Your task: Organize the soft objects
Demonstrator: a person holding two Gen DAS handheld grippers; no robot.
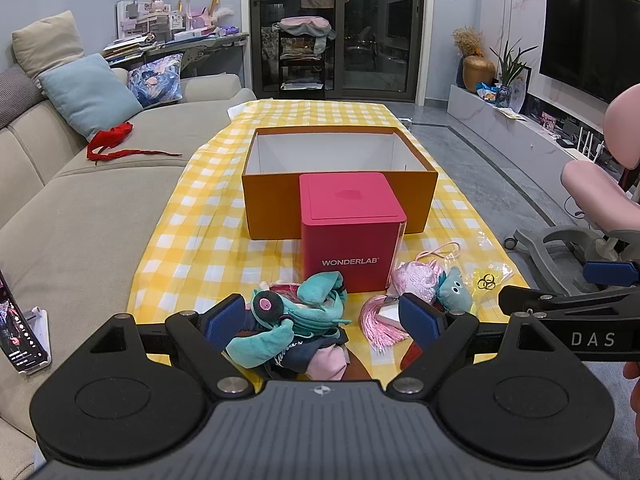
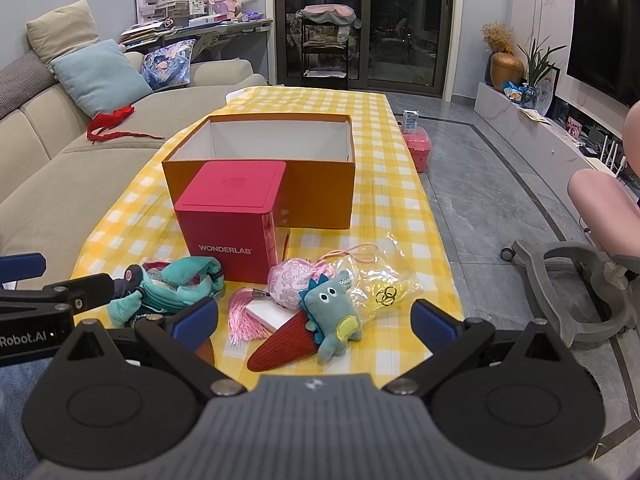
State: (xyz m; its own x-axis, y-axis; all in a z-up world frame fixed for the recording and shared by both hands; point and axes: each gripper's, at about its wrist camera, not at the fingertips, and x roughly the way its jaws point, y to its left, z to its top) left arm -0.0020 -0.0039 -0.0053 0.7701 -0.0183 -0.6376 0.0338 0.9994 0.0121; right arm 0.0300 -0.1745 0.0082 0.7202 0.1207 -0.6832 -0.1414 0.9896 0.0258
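Observation:
An open orange box stands mid-table with a red WONDERLAB cube in front of it. My left gripper is open, its blue pads either side of a teal plush pouch lying on dark and pink cloth. My right gripper is open just above a small teal dinosaur plush and a red corduroy piece. A pink embroidered sachet with a pink tassel lies between.
A clear bag with yellow rings lies right of the dinosaur. A beige sofa with a red ribbon runs along the left. A pink chair stands on the right. A phone leans at the left.

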